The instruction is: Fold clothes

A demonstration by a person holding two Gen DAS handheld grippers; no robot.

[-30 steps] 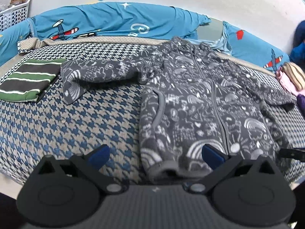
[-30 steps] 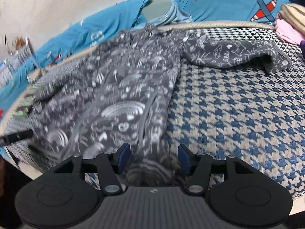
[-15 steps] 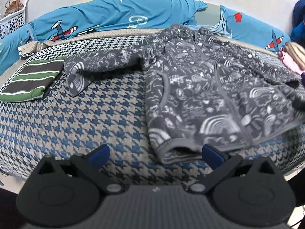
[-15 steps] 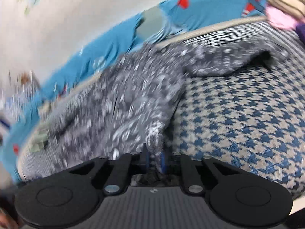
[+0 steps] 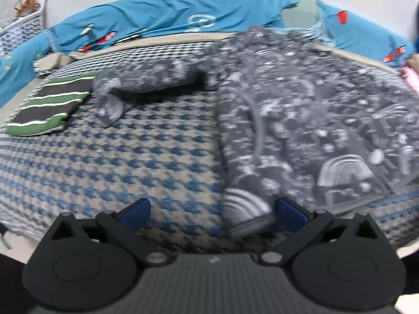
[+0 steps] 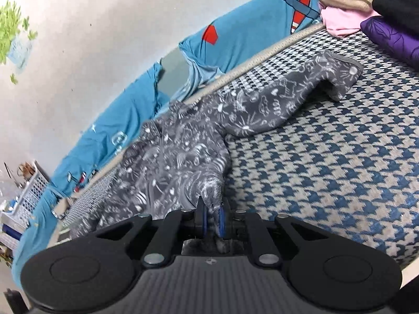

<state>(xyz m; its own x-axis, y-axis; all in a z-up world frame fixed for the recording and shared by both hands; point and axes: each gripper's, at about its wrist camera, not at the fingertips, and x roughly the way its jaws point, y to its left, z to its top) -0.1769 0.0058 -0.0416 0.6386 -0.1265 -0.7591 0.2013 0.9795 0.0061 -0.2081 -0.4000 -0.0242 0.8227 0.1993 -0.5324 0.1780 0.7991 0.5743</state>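
A grey fleece jacket (image 5: pixel 301 110) with white doodle print lies face up on the blue houndstooth bed cover (image 5: pixel 117 162), sleeves spread to both sides. My left gripper (image 5: pixel 212 212) is open just above the near edge of the bed, and the jacket's bottom left corner (image 5: pixel 243 206) lies between its blue pads, untouched. My right gripper (image 6: pixel 212 218) is shut on the jacket's hem (image 6: pixel 209 191) and lifts that corner off the cover, so the cloth rises in a ridge toward it. The right sleeve (image 6: pixel 301 91) lies flat.
A folded green and black striped garment (image 5: pixel 49 104) lies at the left of the bed. A stack of folded clothes (image 6: pixel 366 13) sits at the far right corner. Blue aeroplane-print bedding (image 5: pixel 170 18) lines the wall, with a white basket (image 6: pixel 31 191) beyond the left end.
My right gripper closed on the jacket's hem, then rolled and lifted that corner slightly. The jacket's lower right part shifted, and the left gripper drew closer to the bottom left corner.
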